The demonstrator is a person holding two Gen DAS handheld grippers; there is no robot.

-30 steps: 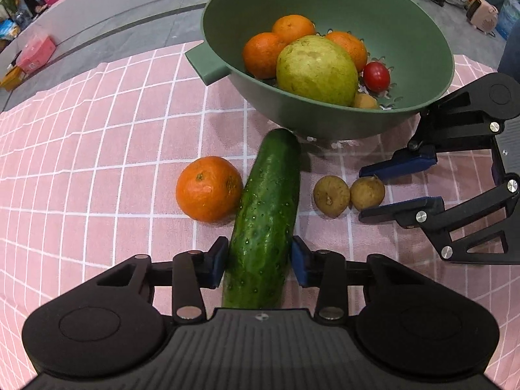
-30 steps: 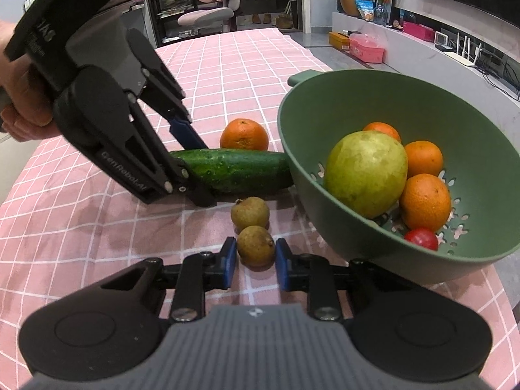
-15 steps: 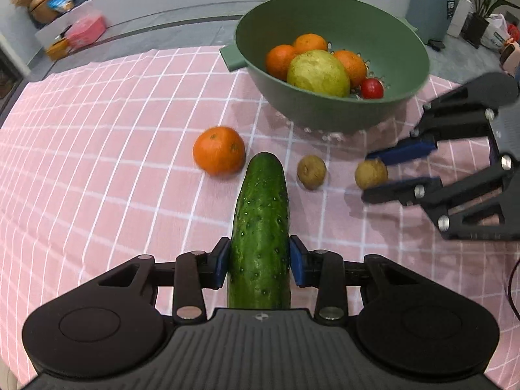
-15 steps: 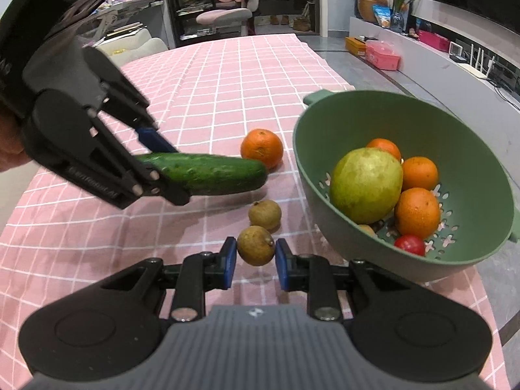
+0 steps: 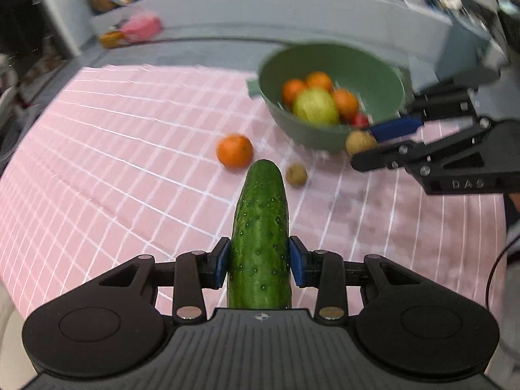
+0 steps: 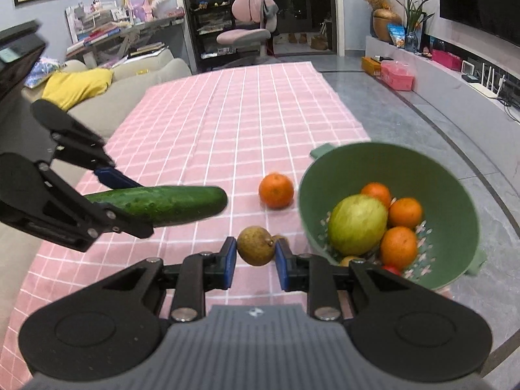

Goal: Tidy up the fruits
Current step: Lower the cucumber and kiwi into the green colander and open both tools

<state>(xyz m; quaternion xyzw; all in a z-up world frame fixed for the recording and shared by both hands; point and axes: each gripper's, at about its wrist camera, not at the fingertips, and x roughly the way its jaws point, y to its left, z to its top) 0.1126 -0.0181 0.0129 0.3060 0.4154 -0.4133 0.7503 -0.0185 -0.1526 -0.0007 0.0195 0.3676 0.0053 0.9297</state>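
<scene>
My left gripper point(image 5: 259, 261) is shut on a long green cucumber point(image 5: 261, 227) and holds it in the air above the pink checked cloth; the cucumber also shows in the right wrist view point(image 6: 162, 204). My right gripper point(image 6: 255, 256) is shut on a small brown fruit point(image 6: 255, 249), lifted off the cloth; it also shows in the left wrist view point(image 5: 359, 142). A second brown fruit point(image 5: 296, 174) and a loose orange point(image 5: 234, 150) lie on the cloth. The green colander point(image 6: 455, 201) holds oranges, a large green fruit point(image 6: 357, 224) and a small red one.
The pink checked tablecloth point(image 6: 247, 113) covers the table. The colander stands near the table's edge on the right. A sofa with a yellow cushion point(image 6: 76, 86) lies beyond the far left of the table, a grey floor to the right.
Both grippers have risen. The left one has lifted the cucumber higher and back from the colander. The right one has picked the brown fruit up off the cloth.
</scene>
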